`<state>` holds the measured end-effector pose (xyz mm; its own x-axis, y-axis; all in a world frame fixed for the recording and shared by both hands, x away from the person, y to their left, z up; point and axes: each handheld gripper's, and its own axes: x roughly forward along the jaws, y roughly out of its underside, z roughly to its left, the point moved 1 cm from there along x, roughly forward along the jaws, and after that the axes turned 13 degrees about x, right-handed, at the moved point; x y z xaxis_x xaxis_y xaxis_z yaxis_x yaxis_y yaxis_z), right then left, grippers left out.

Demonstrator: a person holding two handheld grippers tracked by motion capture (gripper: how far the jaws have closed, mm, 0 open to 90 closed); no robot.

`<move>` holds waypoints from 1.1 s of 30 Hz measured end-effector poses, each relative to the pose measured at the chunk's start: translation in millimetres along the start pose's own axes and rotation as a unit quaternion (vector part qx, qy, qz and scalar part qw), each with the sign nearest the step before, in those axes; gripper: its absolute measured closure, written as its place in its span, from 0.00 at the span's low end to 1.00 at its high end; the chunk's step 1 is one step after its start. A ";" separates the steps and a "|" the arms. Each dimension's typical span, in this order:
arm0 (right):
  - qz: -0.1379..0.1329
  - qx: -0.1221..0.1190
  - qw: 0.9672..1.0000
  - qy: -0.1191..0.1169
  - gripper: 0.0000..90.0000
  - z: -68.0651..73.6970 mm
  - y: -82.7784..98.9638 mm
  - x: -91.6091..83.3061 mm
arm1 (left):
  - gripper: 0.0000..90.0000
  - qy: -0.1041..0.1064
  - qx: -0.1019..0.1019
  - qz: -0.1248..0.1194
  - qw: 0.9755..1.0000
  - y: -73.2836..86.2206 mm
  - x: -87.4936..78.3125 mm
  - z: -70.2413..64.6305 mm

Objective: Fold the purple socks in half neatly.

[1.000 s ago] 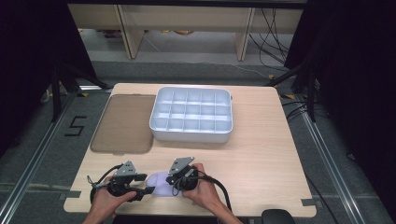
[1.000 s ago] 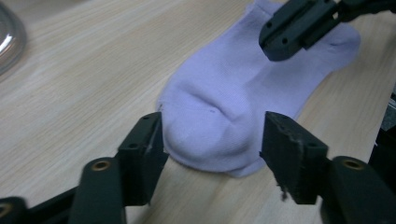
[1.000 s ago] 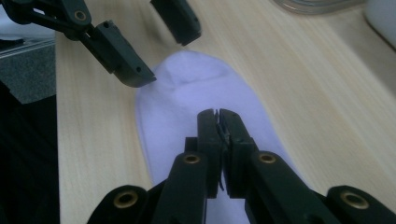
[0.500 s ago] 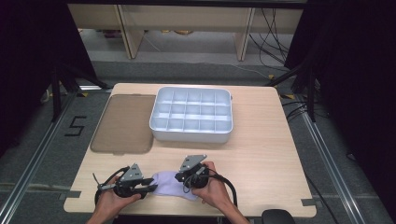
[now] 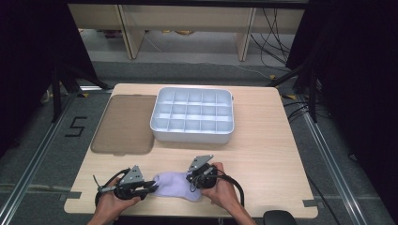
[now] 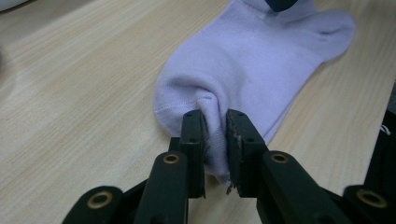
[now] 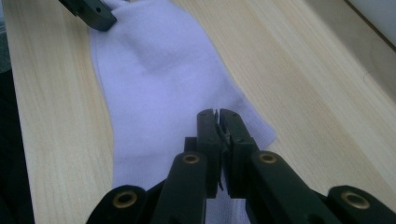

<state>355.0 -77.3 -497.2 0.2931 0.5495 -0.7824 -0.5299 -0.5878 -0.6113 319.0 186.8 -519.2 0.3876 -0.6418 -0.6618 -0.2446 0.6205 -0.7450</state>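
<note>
You have one soft lilac knit sock (image 5: 174, 190); your left gripper (image 6: 215, 122), jaws just closing, pinches its toe, your right gripper (image 7: 217, 115) its other end.

Both forearms are coming in from 6 o'clock, hands sitting low near the front edge. Left gripper (image 5: 151, 188) is pointing to 3 o'clock, jaws having just been closing, now pinching the lilac sock (image 6: 261, 70). Right gripper (image 5: 191, 182) is pointing toward 8 o'clock, jaws clamping tight on the same sock.
</note>
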 end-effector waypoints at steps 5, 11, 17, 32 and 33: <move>0.022 0.008 1.000 0.002 0.98 1.9 3.0 5.6 | 0.86 0.010 -0.019 -0.012 1.000 -2.5 -1.8 -3.2; 0.022 0.002 1.000 -0.008 0.98 4.9 3.4 10.5 | 0.86 0.005 -0.002 -0.013 1.000 -5.6 -9.6 -1.3; 0.019 0.006 1.000 -0.011 0.98 7.4 2.0 12.8 | 0.86 0.004 -0.005 -0.025 1.000 -8.6 -16.5 -5.0; 0.016 -0.010 0.999 -0.034 0.98 22.3 -12.6 28.7 | 0.86 0.011 -0.003 -0.048 0.999 -25.8 -27.3 -11.8; 0.015 -0.010 0.999 -0.034 0.97 22.1 -12.6 28.6 | 0.86 0.012 -0.006 -0.053 0.999 -26.5 -26.1 -13.1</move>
<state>352.4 -41.1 -509.2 0.2214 0.5699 -0.7914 -0.5210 -0.6169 -0.5899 303.8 181.2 -483.3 0.3911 -0.7138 -0.5810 -0.2149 0.5430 -0.8118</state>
